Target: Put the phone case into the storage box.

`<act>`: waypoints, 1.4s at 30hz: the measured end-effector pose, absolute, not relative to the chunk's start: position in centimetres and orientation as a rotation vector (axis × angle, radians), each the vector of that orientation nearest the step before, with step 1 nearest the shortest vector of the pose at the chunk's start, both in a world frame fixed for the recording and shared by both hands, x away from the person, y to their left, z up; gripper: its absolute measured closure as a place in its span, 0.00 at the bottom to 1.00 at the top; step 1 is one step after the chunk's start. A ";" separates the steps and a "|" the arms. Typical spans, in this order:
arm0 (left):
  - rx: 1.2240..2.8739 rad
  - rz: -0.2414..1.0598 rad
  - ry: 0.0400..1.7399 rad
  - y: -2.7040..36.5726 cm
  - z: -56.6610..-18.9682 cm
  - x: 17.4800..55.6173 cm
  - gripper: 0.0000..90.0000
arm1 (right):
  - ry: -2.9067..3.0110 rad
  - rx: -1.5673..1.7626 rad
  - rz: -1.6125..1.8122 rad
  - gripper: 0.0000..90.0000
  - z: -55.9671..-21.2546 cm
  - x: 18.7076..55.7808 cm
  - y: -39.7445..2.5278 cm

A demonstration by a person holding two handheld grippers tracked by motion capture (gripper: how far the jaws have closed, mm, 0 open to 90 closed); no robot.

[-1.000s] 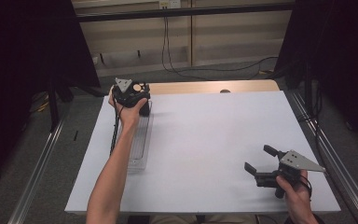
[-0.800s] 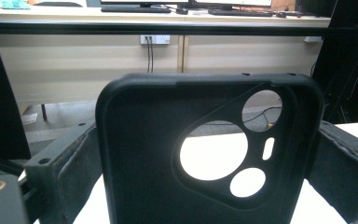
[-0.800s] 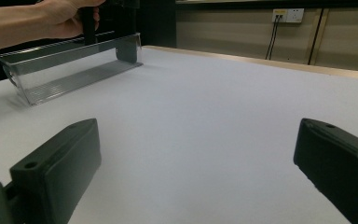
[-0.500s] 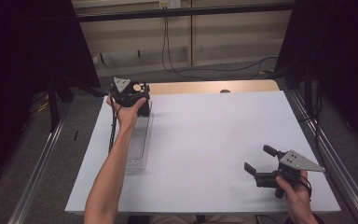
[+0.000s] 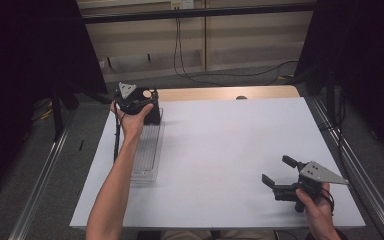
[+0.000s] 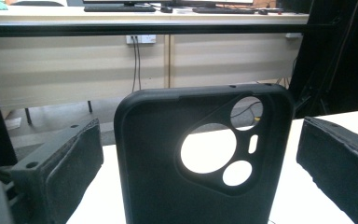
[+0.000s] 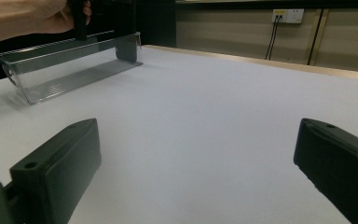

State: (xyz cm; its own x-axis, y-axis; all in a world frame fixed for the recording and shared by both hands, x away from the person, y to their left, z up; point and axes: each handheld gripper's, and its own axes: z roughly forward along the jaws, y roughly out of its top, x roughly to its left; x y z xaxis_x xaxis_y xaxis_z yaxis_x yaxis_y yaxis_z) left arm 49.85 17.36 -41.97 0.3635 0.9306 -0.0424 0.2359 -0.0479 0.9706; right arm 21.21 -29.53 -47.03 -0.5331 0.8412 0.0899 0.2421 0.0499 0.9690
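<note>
While my right gripper (image 5: 280,176) waits open, near right, my left gripper's (image 5: 139,102) spread jaws flank the upright phone case (image 6: 200,158) at the tray's (image 5: 147,160) far end.

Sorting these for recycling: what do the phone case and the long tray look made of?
The phone case looks like soft matte black rubber or silicone: dull, no glare, rounded edges around the camera cutouts. The tray looks like clear hard plastic: you see through its walls, edges catch light, and its floor is ribbed. Neither can be confirmed by sight.
</note>
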 end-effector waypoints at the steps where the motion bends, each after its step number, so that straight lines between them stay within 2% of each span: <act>1: 1.541 0.798 1.088 17.4 -41.9 49.8 0.01 | 1.817 1.083 1.510 0.00 -47.0 21.2 -29.5; 6: 1.546 0.822 1.104 17.5 -41.5 49.3 0.01 | 1.816 1.082 1.511 0.00 -47.0 21.2 -29.5; 42: 1.560 0.740 1.038 20.5 -40.7 45.4 0.02 | 1.807 1.098 1.499 0.00 -47.2 21.5 -29.6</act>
State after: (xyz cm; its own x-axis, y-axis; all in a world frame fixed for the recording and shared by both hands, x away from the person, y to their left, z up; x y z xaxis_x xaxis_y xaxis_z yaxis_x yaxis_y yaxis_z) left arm 45.37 20.49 -40.68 0.4279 0.9019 -0.0590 0.2387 -0.0498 0.9698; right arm 21.49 -29.57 -47.17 -0.5201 0.8494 0.0899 0.2450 0.0475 0.9684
